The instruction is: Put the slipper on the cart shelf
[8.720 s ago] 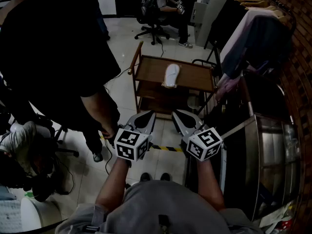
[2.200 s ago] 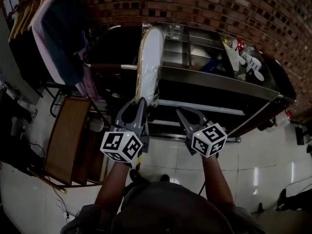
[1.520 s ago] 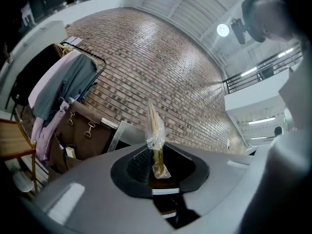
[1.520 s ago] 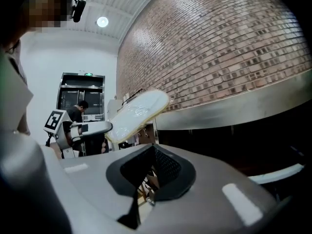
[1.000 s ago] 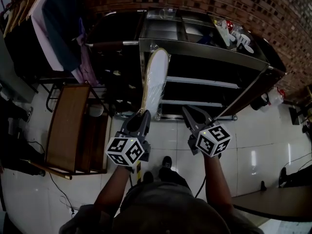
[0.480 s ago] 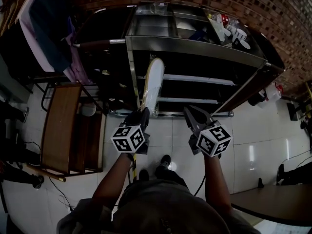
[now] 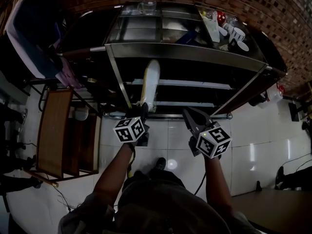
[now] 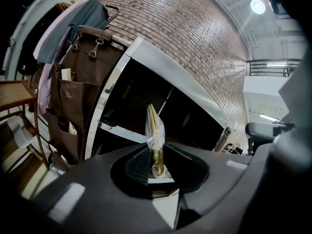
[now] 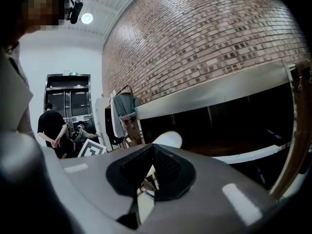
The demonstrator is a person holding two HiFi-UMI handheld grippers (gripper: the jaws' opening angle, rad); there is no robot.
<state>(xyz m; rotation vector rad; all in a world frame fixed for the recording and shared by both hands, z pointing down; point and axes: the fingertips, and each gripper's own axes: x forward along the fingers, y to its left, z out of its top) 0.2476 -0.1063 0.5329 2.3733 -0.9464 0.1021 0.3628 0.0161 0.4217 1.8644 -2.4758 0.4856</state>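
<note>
Nearest the person, in front of the cart (image 7: 185, 52), the left gripper (image 7: 142, 110) has its jaws pinching the heel end of the slipper (image 7: 151, 82). The right gripper (image 7: 189, 113) hangs just beside it, also short of the cart, jaws pressed together with nothing between them.

The head view shows the slipper's broad white face. The left gripper view shows only its thin edge, with crinkled clear wrap bunched at the pads of that gripper (image 8: 156, 165). The right gripper view alone catches the rounded toe (image 9: 168, 139) from the side, past its own closed tips (image 9: 148, 177).

The slipper stands on edge. Its long axis runs straight away from the person, toe toward the cart's left end, in under the top shelf and above the middle shelf's front rail. Whether it touches that shelf I cannot tell.

About two seconds ago the toe overlapped the cart's top shelf; now it sits lower, below that shelf's front rail.

Farther back, white cups (image 7: 235, 33) on the top shelf appear only in the head view.
</note>
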